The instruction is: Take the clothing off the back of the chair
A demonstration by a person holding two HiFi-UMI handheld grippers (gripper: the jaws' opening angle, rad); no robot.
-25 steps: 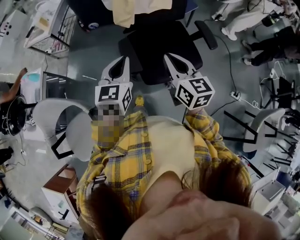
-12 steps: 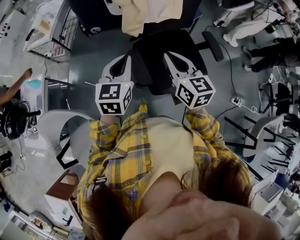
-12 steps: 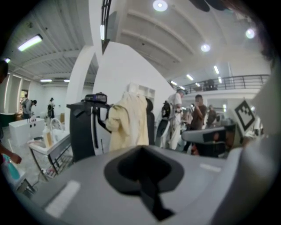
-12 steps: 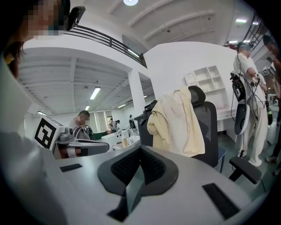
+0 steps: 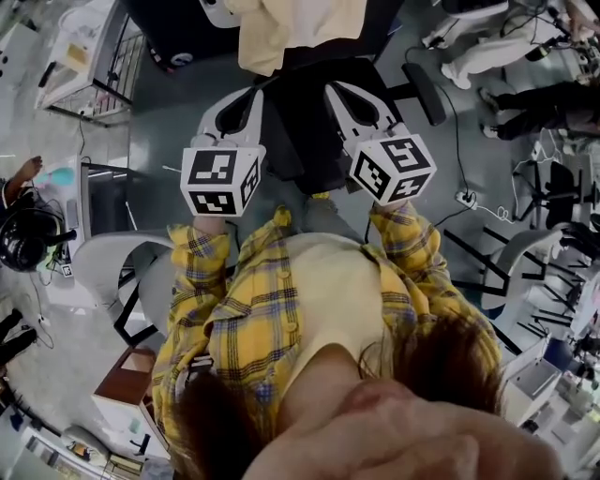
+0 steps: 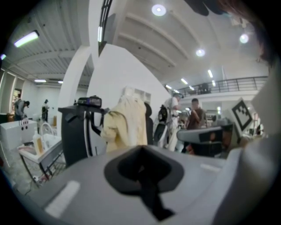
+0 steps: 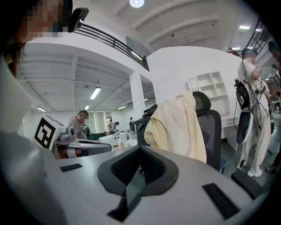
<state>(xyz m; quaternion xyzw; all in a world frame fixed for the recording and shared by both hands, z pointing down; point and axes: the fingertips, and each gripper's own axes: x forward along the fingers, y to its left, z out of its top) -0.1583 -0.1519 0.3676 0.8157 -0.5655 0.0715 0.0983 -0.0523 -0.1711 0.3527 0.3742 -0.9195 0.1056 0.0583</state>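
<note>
Clothing (image 5: 300, 28), pale yellow, still hangs on the chair (image 5: 314, 122) at twelve o'clock, nearer now as left gripper (image 5: 249, 96) and right gripper (image 5: 335, 91) advance, fingers closed together and empty, so no grasp yet.

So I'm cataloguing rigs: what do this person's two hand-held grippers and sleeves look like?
The left hand-held gripper and the right hand-held gripper each have a white tapering shell with black pads inside, and carry a white cube printed with black square markers at the rear. The sleeves are yellow plaid with dark stripes.
</note>
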